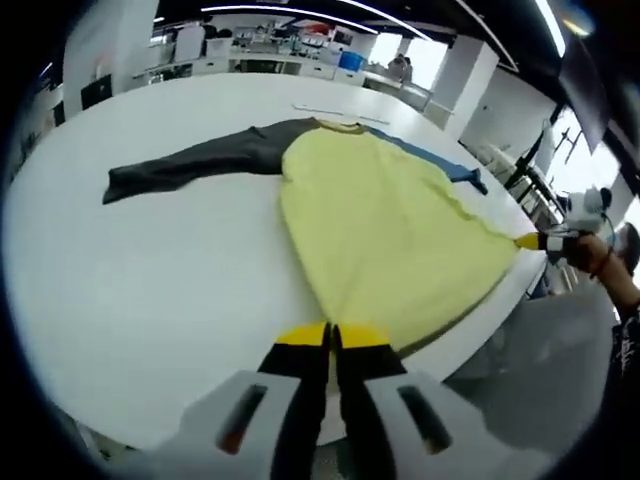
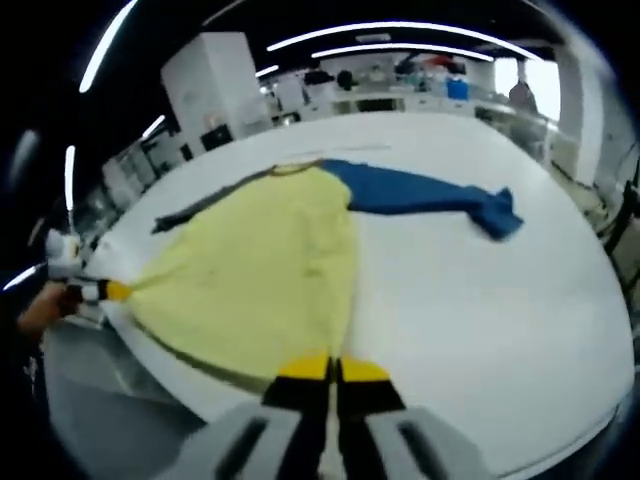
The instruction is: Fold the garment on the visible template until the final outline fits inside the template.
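A long-sleeved garment (image 1: 380,220) lies flat on the white table, its collar at the far end. Its body is yellow, with a dark grey sleeve (image 1: 190,165) spread to one side and a blue sleeve (image 1: 440,160) to the other. My left gripper (image 1: 330,335) is shut on the yellow hem at the table's near edge. My right gripper (image 1: 540,241) is shut on the hem's other corner, pulling it to a point. In the right gripper view the yellow body (image 2: 260,260) runs from my right gripper (image 2: 333,368) across to my left gripper (image 2: 105,291), with the blue sleeve (image 2: 420,190) beyond.
The white table (image 1: 150,290) has wide bare areas on both sides of the garment (image 2: 480,320). A thin pale strip (image 1: 335,110) lies past the collar. A hand (image 1: 600,255) holds the right gripper off the table's edge. Benches and white pillars (image 2: 210,90) stand far behind.
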The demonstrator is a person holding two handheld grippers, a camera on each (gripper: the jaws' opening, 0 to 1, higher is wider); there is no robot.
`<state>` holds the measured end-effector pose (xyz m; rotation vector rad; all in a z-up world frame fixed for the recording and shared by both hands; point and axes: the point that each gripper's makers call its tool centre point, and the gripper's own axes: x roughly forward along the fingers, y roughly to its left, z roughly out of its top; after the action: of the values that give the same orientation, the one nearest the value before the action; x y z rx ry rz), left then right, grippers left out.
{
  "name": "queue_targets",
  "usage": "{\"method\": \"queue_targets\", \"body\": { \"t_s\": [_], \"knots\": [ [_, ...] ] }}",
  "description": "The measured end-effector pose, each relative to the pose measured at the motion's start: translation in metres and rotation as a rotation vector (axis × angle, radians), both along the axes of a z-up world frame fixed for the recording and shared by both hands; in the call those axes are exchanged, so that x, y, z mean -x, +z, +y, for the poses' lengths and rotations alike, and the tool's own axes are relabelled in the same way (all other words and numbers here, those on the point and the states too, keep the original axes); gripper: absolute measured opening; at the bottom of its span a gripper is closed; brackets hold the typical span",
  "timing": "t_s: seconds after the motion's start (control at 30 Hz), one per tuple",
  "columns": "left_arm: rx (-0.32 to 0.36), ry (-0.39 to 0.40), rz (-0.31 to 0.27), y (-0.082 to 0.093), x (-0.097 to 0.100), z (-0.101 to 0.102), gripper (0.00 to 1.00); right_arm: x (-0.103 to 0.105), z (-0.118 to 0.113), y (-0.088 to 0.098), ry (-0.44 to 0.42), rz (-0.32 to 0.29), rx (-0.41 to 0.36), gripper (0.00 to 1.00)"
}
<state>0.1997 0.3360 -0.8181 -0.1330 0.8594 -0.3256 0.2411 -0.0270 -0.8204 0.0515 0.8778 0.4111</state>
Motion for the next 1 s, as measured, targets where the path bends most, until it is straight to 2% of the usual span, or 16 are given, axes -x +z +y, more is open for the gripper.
{"method": "queue_targets", "body": {
  "t_s": [0.1,0.27,0.57,0.77,0.83,0.93,1.0],
  "knots": [
    [-0.039,-0.011,0.005,-0.003,0.002,0.0,0.0,0.006,0.001,-0.003,0.0,0.009,-0.002,0.0],
    [-0.062,-0.018,0.018,-0.008,0.005,0.006,0.0,0.013,0.001,-0.011,0.003,0.025,0.01,0.0],
    [-0.072,-0.003,0.048,-0.015,0.01,0.007,0.0,0.018,0.001,-0.019,-0.001,0.036,0.009,0.0],
    [-0.06,0.02,0.031,-0.015,0.008,0.01,0.01,0.017,0.0,-0.017,0.006,0.03,0.007,0.0],
    [-0.041,0.036,0.004,-0.01,0.005,0.013,0.03,0.016,0.001,-0.014,0.009,0.015,0.005,0.0],
    [0.007,0.045,-0.039,-0.001,0.0,0.01,0.13,0.014,-0.001,-0.009,0.012,-0.002,0.004,0.02],
    [0.015,0.046,-0.05,0.001,-0.001,0.011,0.2,0.012,0.0,-0.002,0.005,-0.015,-0.02,0.12]
  ]
}}
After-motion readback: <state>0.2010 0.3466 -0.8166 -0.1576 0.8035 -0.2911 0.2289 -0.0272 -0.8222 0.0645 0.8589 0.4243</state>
